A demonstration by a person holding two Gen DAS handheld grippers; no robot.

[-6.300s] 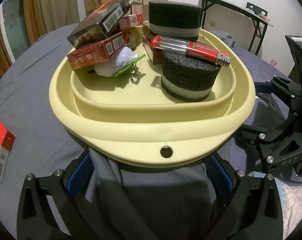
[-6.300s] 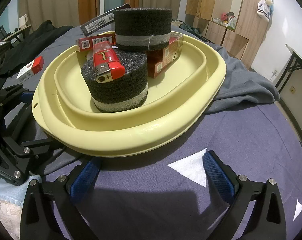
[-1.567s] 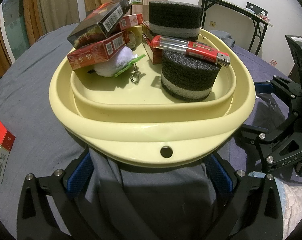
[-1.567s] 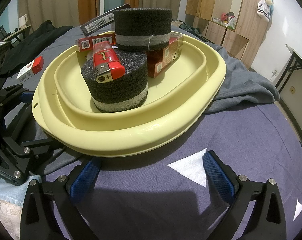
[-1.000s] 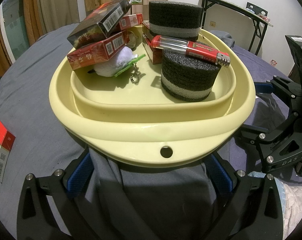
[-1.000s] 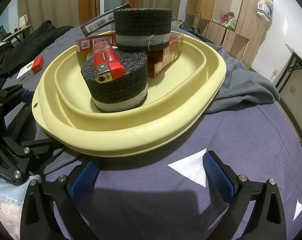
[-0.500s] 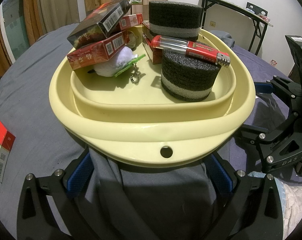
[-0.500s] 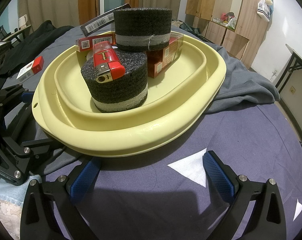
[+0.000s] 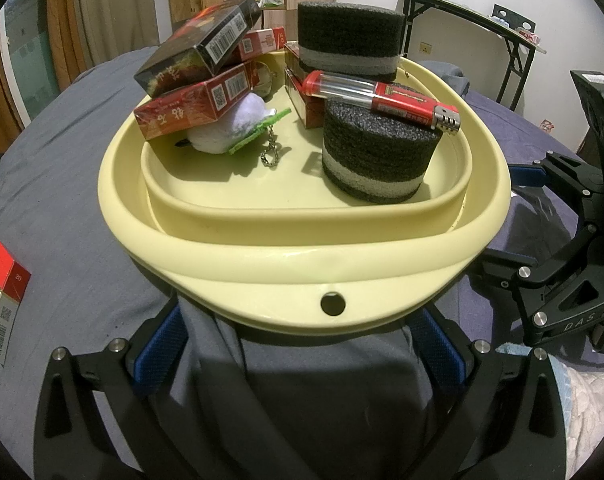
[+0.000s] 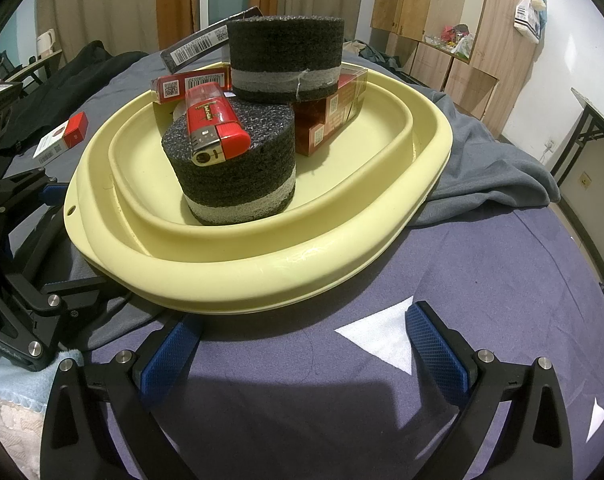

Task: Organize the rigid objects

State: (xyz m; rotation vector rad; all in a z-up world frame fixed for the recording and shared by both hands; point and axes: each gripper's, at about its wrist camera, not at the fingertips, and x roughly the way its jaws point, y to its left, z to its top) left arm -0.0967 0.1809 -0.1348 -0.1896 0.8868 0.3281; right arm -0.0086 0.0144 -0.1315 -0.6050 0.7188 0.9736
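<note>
1. One pale yellow basin (image 9: 302, 248) sits on a grey cloth (image 10: 486, 160) spread over the blue-covered surface (image 10: 502, 280); its rim has one round hole on the side nearest the left gripper.
2. Two black foam cylinders, each with a grey band, stand in the basin: the near one (image 9: 378, 152) on the basin floor, the far one (image 9: 348, 38) raised on a red box (image 10: 328, 118).
3. One red lighter (image 9: 382, 98) lies across the top of the near cylinder, its metal end pointing toward the right gripper.
4. On the other side of the basin, a black box (image 9: 200, 54) lies tilted on a red box (image 9: 198, 106), with another red box (image 9: 258, 44) behind them (how many boxes there are in all is hard to tell).
5. One white plush toy (image 9: 230, 128) with a green tag and a small chain lies under that stack.
6. One red-and-white box (image 9: 2, 300) lies outside the basin, on the covered surface, well apart from it.
7. The left gripper (image 9: 298, 350) has its blue-padded fingers spread wide and holds nothing, just below the basin's rim.
8. The right gripper (image 10: 302, 354) is likewise spread and empty, near the basin's edge.
</note>
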